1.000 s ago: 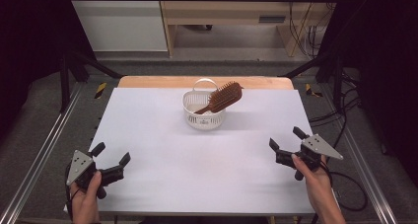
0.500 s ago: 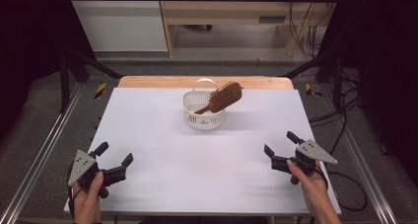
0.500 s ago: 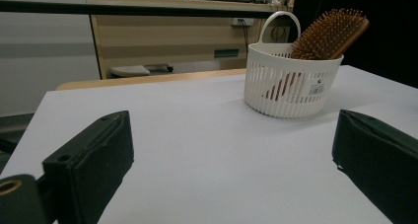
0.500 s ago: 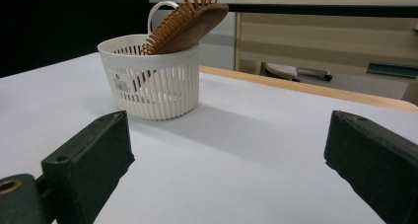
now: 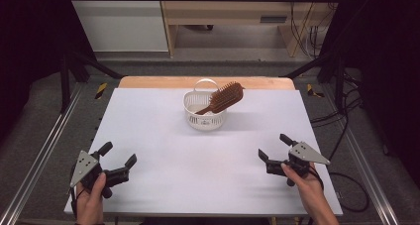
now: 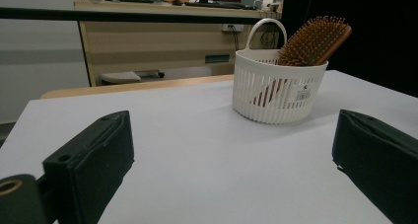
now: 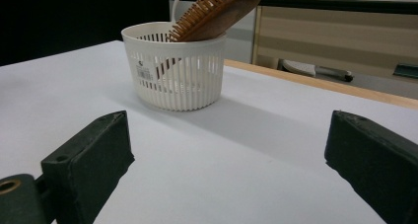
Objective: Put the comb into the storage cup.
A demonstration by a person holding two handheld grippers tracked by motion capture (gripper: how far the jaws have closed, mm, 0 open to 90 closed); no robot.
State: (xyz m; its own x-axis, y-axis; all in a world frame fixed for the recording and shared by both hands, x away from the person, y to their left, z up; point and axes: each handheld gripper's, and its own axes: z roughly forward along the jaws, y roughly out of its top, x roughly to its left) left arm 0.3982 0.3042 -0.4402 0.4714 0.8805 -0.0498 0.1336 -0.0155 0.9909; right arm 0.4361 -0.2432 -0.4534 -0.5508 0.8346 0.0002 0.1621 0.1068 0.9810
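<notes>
Toward the back middle of the white table (image 5: 163, 136) sat a small white slotted basket (image 5: 204, 115) with a loop handle, and a wooden paddle hairbrush (image 5: 222, 99) stood in it handle down, head leaning out over the rim toward the right. From the left gripper view the brush's bristles faced the camera; the basket carried a small label on its wall. Nothing else lay on the tabletop.

Left gripper (image 5: 118, 161) hovered at the near left corner, jaws spread wide, nothing between them. Right gripper (image 5: 274, 147) was at the near right, jaws likewise spread and empty. Both were well apart from the basket and pointed roughly at it.

Progress, as a judgement: if the job was putting the brush in the basket, it looked done, with the hands parked off to the sides. If the job was taking it out, nothing had started; the whole reach, grasp on the brush head and lift would be left. Can't tell which from this alone.

Surface: plain matte white sheet over a wooden board, whose edge showed at the far side. Table sat in a black metal frame with rails on a grey floor. Behind it were a light wood bench, cables at the right, and a monitor on a desk.
</notes>
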